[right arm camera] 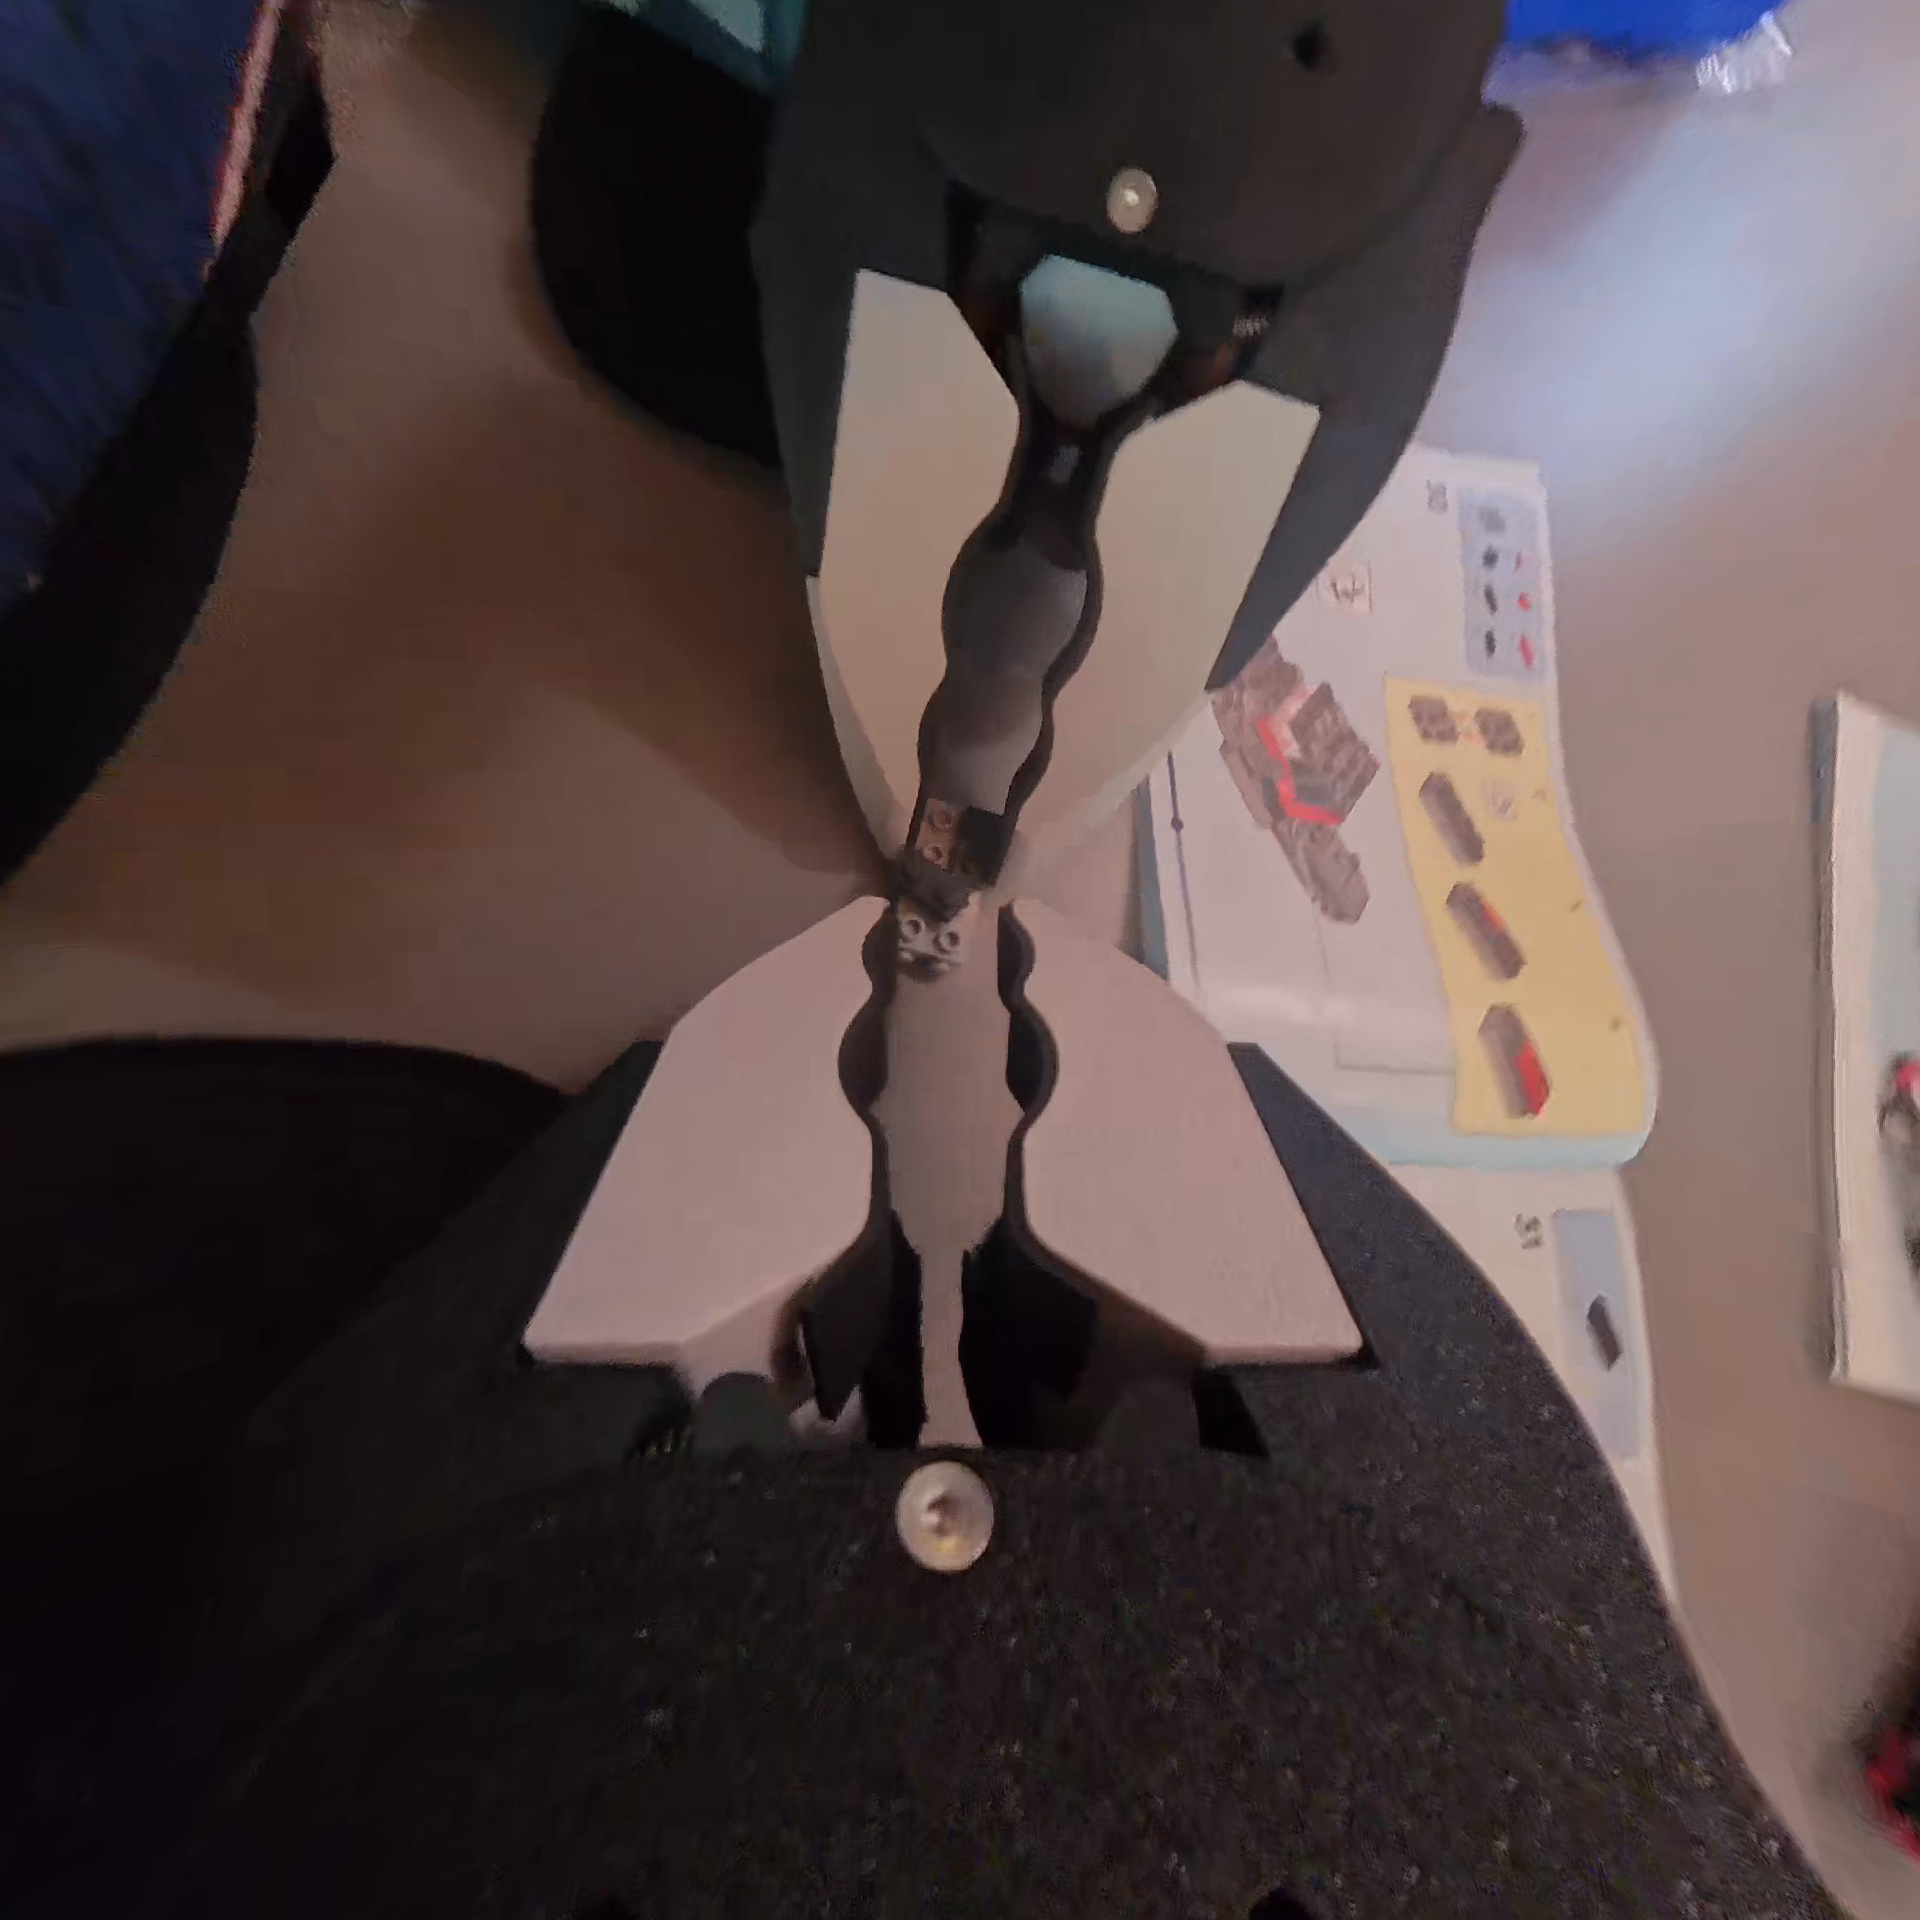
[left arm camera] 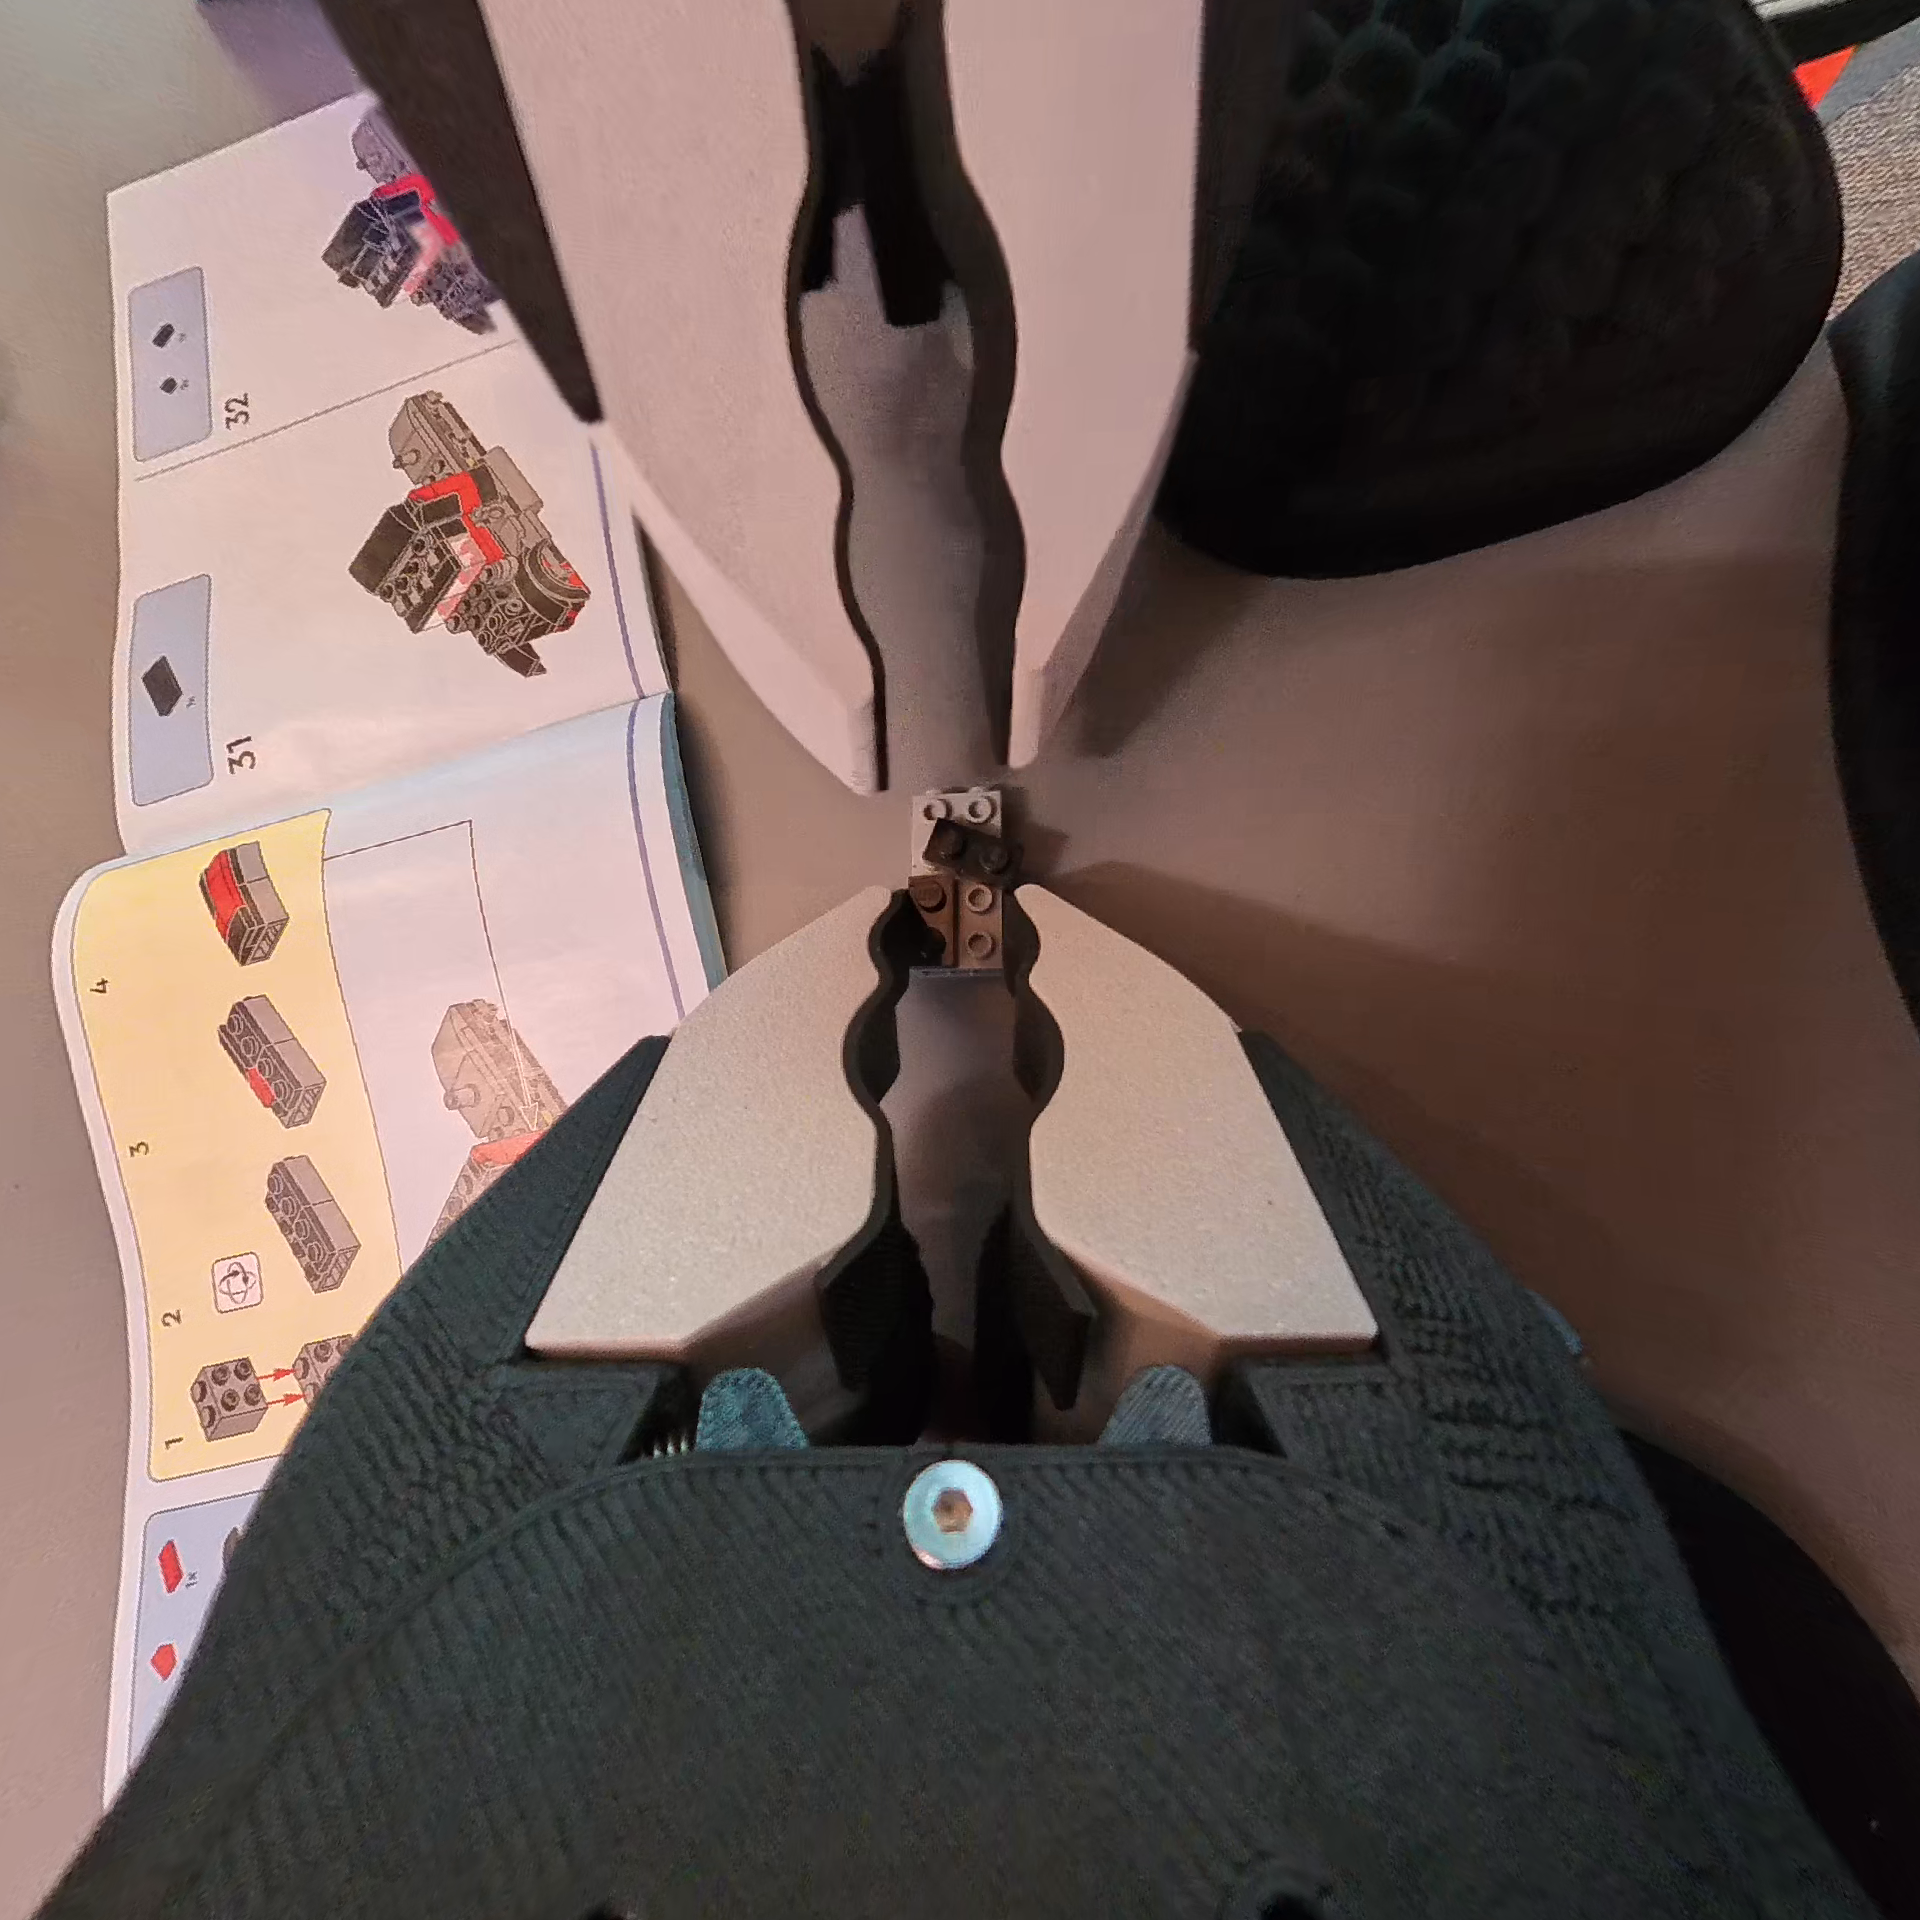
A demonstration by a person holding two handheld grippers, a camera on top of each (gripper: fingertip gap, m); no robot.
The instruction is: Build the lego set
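Observation:
My left gripper (left arm camera: 954,906) is shut on a small block of dark and grey bricks (left arm camera: 964,925) at its fingertips. My right gripper (right arm camera: 935,923) is shut on a light grey studded brick (right arm camera: 928,940). The two grippers face each other tip to tip above the table, and the pieces meet between them. A small black studded piece (left arm camera: 975,850) sits at the joint between the light grey brick (left arm camera: 956,812) and the block. I cannot tell which side it is fixed to. The right gripper (left arm camera: 940,777) comes in from the top of the left wrist view.
An open instruction booklet (left arm camera: 364,644) lies on the tan table left of the grippers; it also shows in the right wrist view (right arm camera: 1455,852). A second booklet (right arm camera: 1870,1039) lies at the far right. Red and black pieces (right arm camera: 1891,1766) lie at the lower right edge. My two grippers' fingertips are within a few centimetres of each other.

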